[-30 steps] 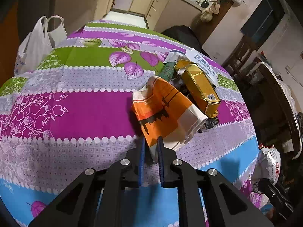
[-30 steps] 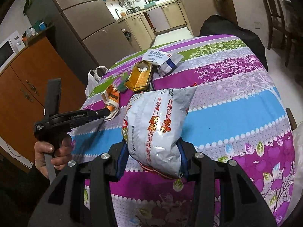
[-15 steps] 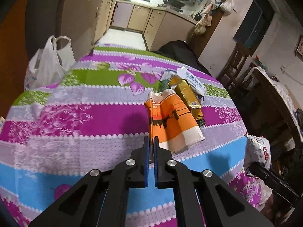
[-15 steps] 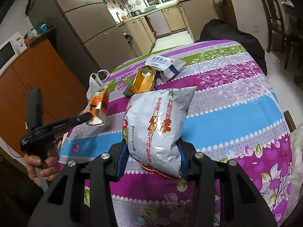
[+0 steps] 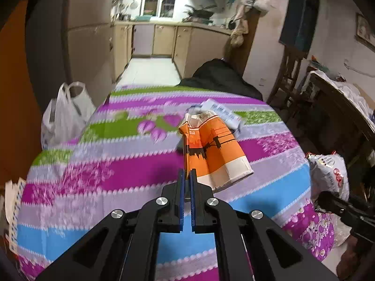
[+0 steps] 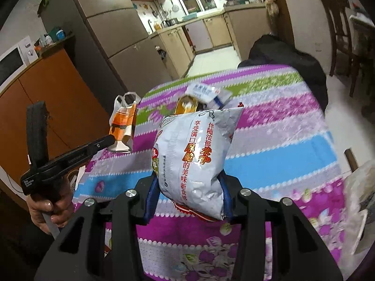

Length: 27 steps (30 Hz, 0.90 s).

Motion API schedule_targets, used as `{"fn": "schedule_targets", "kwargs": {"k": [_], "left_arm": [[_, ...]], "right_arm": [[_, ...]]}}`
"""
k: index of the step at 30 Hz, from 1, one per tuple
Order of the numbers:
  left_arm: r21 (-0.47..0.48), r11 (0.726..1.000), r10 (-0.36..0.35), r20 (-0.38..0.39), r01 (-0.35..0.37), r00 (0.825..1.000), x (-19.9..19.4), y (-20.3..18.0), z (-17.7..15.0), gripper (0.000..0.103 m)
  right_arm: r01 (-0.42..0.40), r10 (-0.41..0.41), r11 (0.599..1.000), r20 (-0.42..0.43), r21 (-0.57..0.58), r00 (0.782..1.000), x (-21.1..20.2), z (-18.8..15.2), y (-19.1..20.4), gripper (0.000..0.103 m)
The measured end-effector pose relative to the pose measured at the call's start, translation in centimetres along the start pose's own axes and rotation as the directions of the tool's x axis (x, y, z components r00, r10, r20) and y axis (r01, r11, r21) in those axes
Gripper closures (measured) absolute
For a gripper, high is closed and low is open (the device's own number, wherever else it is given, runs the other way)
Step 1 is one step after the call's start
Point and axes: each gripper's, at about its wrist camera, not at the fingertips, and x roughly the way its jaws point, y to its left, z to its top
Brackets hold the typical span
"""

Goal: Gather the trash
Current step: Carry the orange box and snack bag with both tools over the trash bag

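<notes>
Since a second ago our left gripper has lifted the orange carton off the striped tablecloth; earlier it lay flat beside the gold carton, now it hangs in the air above the table, tilted, open top pointing away from us. The camera has also risen and pulled back, so more of the kitchen shows. The snack bag has not changed in our right gripper.

Left jaws: nearly closed, only a thin slit between the blue pads, clamped on the carton's lower edge. From the right wrist view the same carton dangles off the left gripper's tip, clear of the cloth, our left hand squeezing the handle.

Right jaws: held wide, pressing both sides of the puffy white snack bag, which stands upright between the fingers and hides the fingertips. Bag is held above the near edge of the table.

Still on the cloth at the far side: gold carton and a white-blue packet, touching each other. White plastic bag sits by the table's left edge.
</notes>
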Motion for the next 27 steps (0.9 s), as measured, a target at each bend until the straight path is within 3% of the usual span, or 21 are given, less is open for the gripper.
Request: {"fn": "schedule_targets", "kwargs": {"k": [9,16,27], "left_arm": [[0.133,0.990,-0.056,0.077,0.045,0.995,-1.5,-7.3,3.6,0.098],[0.237,0.966,-0.132,0.095,0.106,0.987,-1.8,-15.0,5.2,0.098],[0.380,0.911,-0.215,0.104,0.161,0.971,-1.6,-26.8,4.8,0.098]], "right_arm": [[0.087,-0.086,0.996,0.080,0.002,0.993,-5.4,2.3,-2.5,0.062],[0.188,-0.191,0.982,0.130,0.034,0.973,-10.4,3.2,-5.7,0.062],[0.368,-0.383,0.923,0.172,0.117,0.908,-18.7,2.6,-11.5,0.062]]}}
